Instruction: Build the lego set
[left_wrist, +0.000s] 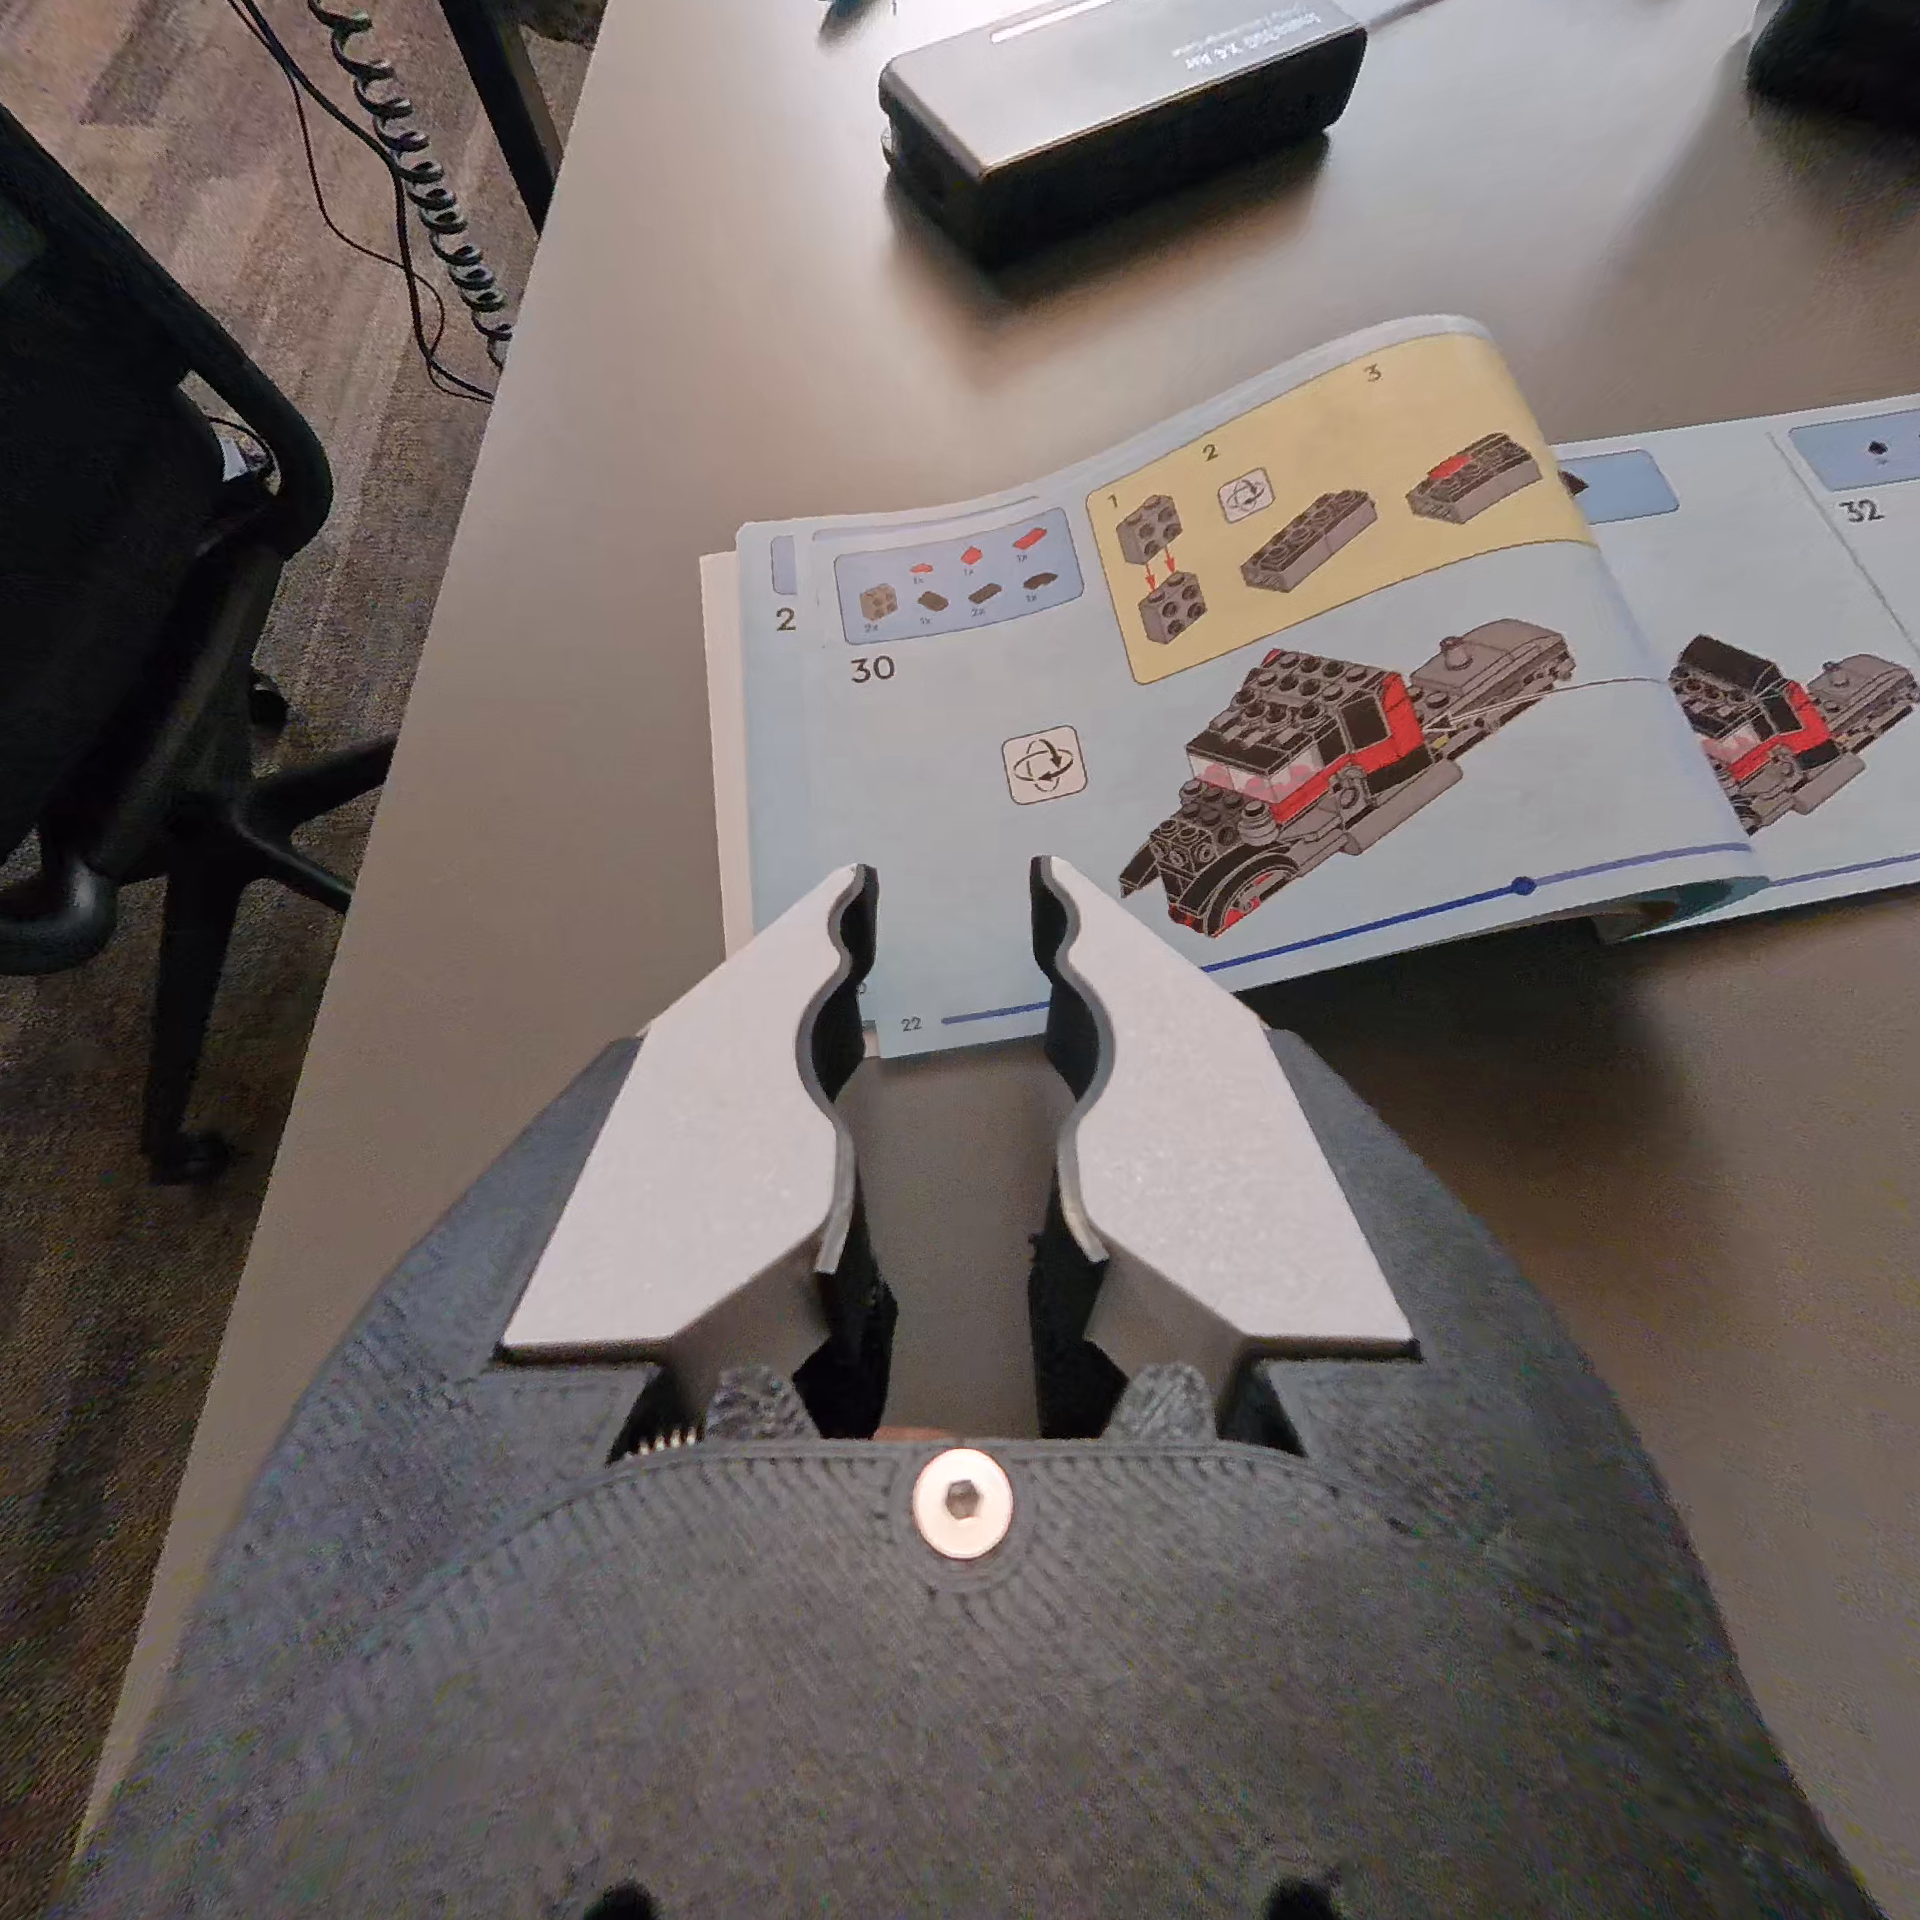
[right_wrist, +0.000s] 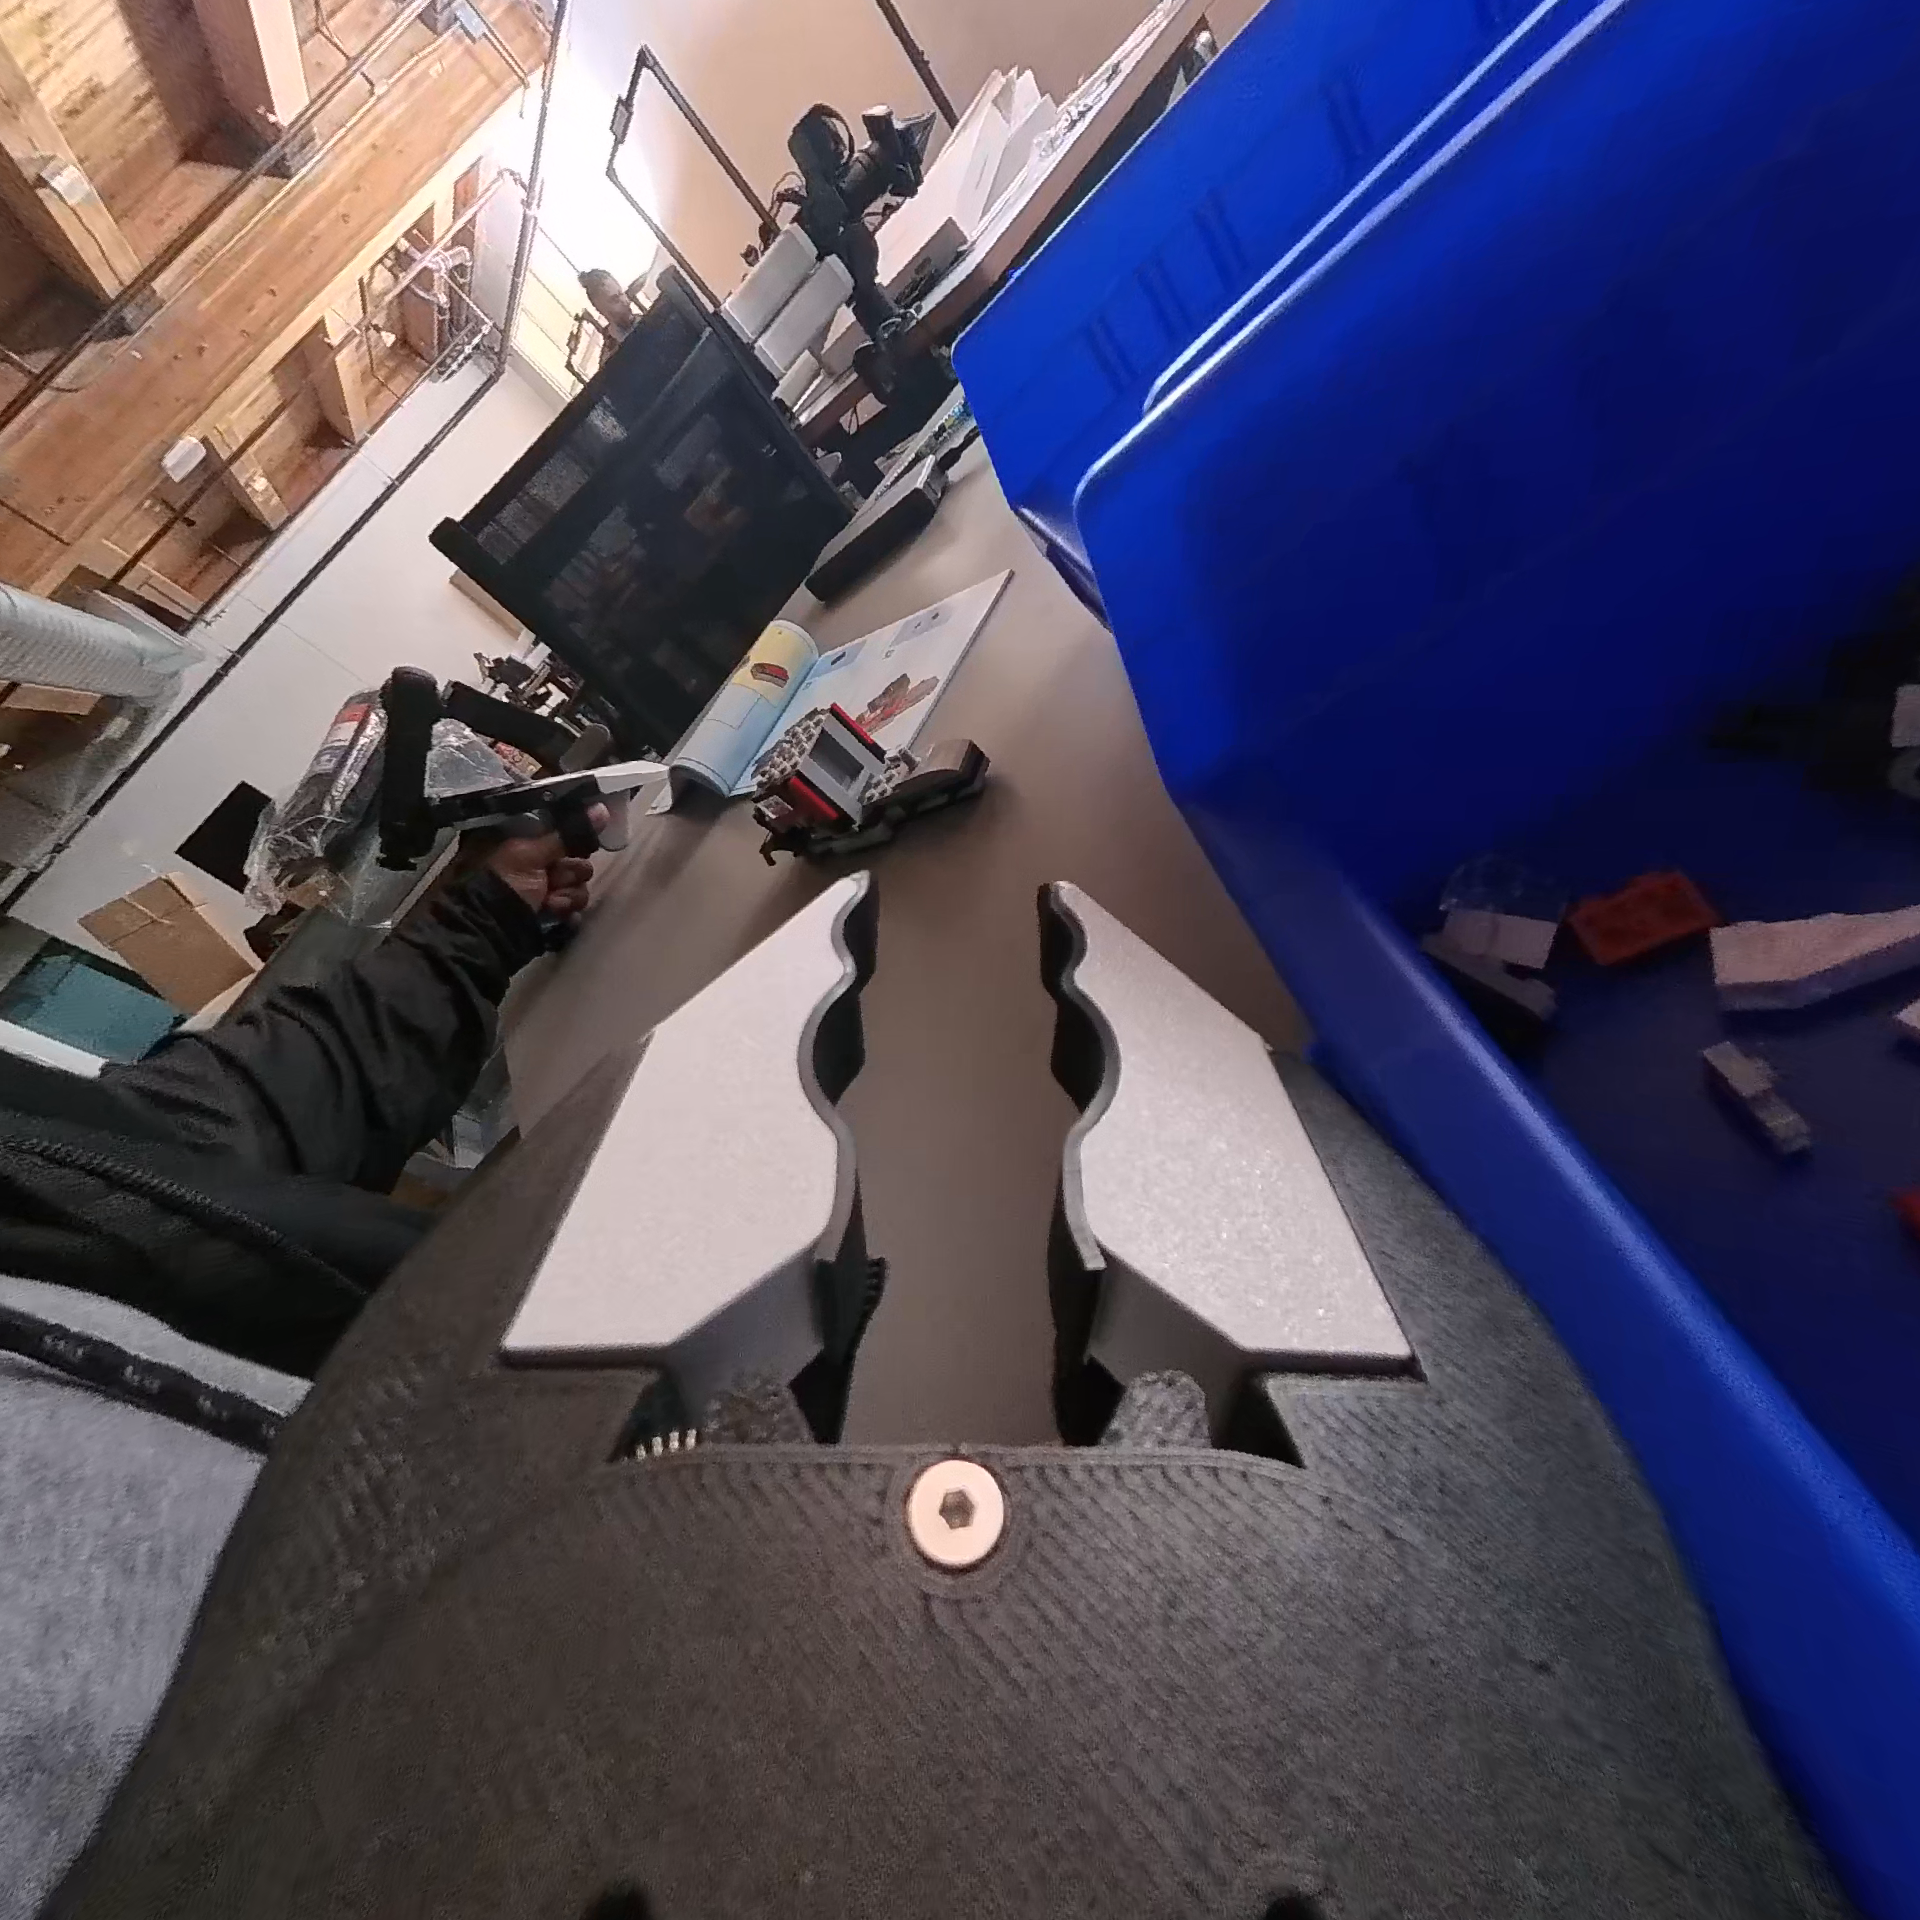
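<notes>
We start with the long dark brown table (left_wrist: 644, 540), which carries everything: two nested bright blue plastic bins (right_wrist: 1558, 520) along our right side, an open light-blue instruction booklet (left_wrist: 1195, 748) lying flat with its left page bowed upward, and a black rectangular box (left_wrist: 1112, 114) beyond the booklet. In the right wrist view the partly built black, grey and red lego truck (right_wrist: 868, 784) sits on the table just beside the booklet's near edge, well apart from both tools. Loose pieces lie on the floor of the nearer bin, among them a small red flat plate (right_wrist: 1642, 912) and a small grey brick (right_wrist: 1756, 1096). Our left gripper (left_wrist: 954, 883) hovers over the booklet's near corner with its grey fingers apart and nothing between them; our right gripper (right_wrist: 954, 904) hangs low over the bare table beside the bin wall, fingers likewise spread and empty. We judge that we are between placements, reading the page to see which parts come next, since neither tool holds a piece and the model rests untouched. The next move likely calls for swinging the right gripper over the bin rim, closing on one small piece squarely, while the left goes to steady the truck.
</notes>
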